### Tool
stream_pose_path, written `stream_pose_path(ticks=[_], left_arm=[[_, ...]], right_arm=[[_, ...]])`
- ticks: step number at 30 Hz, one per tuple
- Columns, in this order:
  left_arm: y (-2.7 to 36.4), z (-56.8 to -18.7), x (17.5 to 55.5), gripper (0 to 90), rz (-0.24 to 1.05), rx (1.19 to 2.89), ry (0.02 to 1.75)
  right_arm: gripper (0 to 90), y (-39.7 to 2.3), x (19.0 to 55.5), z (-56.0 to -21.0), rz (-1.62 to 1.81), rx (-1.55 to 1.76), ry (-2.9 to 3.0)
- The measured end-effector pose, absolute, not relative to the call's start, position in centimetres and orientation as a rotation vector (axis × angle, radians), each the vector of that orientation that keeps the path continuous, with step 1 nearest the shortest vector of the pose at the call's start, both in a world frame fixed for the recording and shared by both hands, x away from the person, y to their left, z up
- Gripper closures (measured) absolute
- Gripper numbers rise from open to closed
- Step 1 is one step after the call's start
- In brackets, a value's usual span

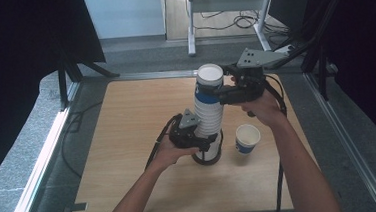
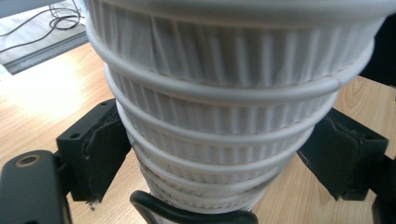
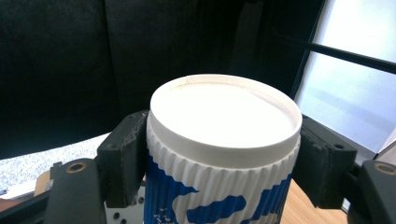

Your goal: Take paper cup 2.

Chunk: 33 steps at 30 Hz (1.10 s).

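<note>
Stack of cups upright on table, clamped low by left gripper. Top cup is pinched by right gripper; it is best lifted straight, with stack held steady.

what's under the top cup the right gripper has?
The top cup, upside down in the right gripper, sits on the cup stack, which the left gripper clamps lower down. How far it still nests is hidden.

Probably a lab or recording studio — a bare wooden table sits on grey carpet, hemmed by black curtains and metal rails, with loose cables trailing under a white-framed desk behind.
</note>
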<state>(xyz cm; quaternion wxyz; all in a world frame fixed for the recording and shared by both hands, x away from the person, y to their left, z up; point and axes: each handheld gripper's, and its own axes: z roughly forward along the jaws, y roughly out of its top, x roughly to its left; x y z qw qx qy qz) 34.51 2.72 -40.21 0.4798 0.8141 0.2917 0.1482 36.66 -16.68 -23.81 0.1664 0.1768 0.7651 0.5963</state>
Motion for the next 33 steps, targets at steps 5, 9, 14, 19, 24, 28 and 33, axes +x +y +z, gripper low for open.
stream_pose_path(ticks=[5,9,14,19,24,28,33], left_arm=[[2.7,-40.3,34.5,13.3,0.361,1.989,0.716],[2.7,-40.2,34.5,13.3,0.361,1.997,0.711],[2.8,-40.2,34.5,13.3,0.364,2.001,0.705],[2.8,-40.2,34.5,13.3,0.366,2.002,0.707],[2.7,-40.3,34.5,13.3,0.368,1.997,0.705],[2.7,-40.3,34.5,13.3,0.366,1.992,0.708],[2.7,-40.3,34.4,12.9,0.371,1.993,0.723]], right_arm=[[28.0,-17.2,36.4,-23.0,1.743,0.522,2.109],[28.2,-17.5,35.9,-21.8,1.758,0.514,2.063],[28.6,-18.1,35.1,-20.1,1.792,0.496,1.998],[28.6,-19.2,34.0,-18.9,1.820,0.479,1.953],[28.7,-20.7,32.8,-18.1,1.841,0.460,1.916],[28.7,-21.6,31.8,-18.0,1.833,0.455,1.904],[28.6,-22.3,30.9,-18.7,1.820,0.442,1.907]])
